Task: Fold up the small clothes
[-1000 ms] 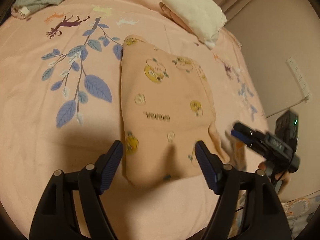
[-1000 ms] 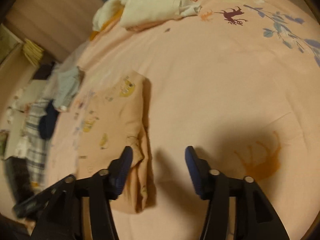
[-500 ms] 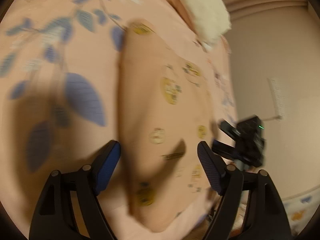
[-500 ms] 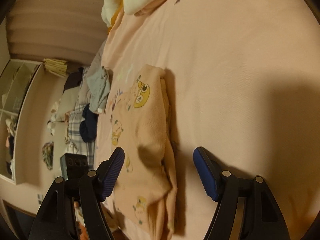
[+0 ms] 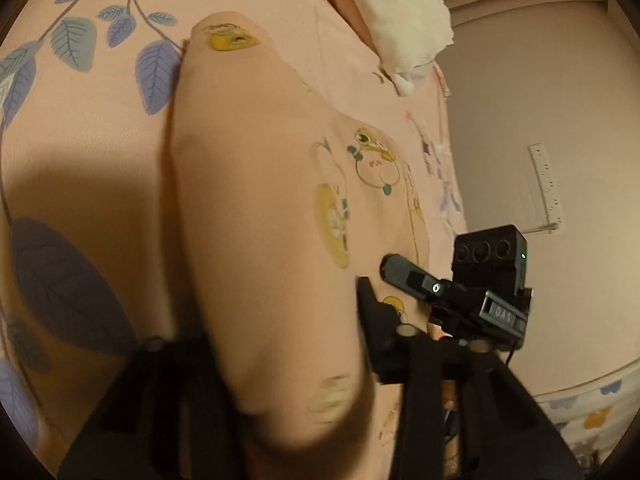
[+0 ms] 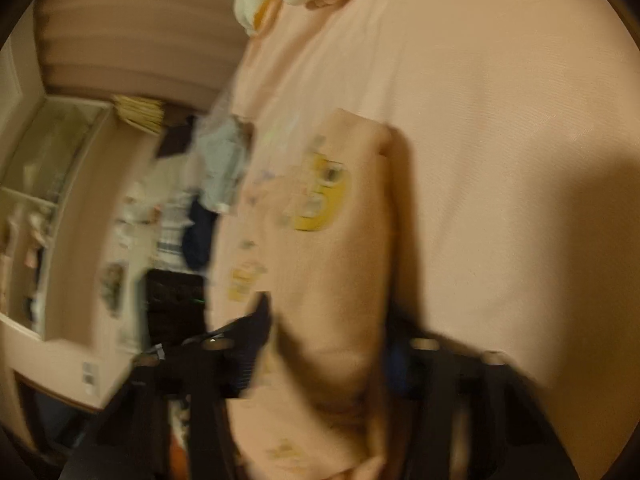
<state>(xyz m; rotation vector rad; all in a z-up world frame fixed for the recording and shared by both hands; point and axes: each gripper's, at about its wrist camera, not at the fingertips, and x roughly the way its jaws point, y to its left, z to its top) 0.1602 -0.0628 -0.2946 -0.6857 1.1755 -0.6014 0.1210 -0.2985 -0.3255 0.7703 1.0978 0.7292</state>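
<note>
**Both grippers closing on the folded peach garment**

Nearest the lens, the left gripper (image 5: 276, 364) has the peach garment (image 5: 260, 216) bunched between its jaws, and they're closing on the near edge. The cloth is soft, folded into a long block, printed with yellow cartoon figures, lying on the pink bedspread (image 5: 80, 152). Over on the right gripper (image 6: 324, 344), jaws narrowing too, the garment's other near corner between them, though blur hides the pads. Only the left view catches the blue leaf print (image 5: 156, 72) and, far off, the white folded cloth (image 5: 400, 8); only the right view shows the cluttered shelf (image 6: 48, 200) beyond the bed
</note>
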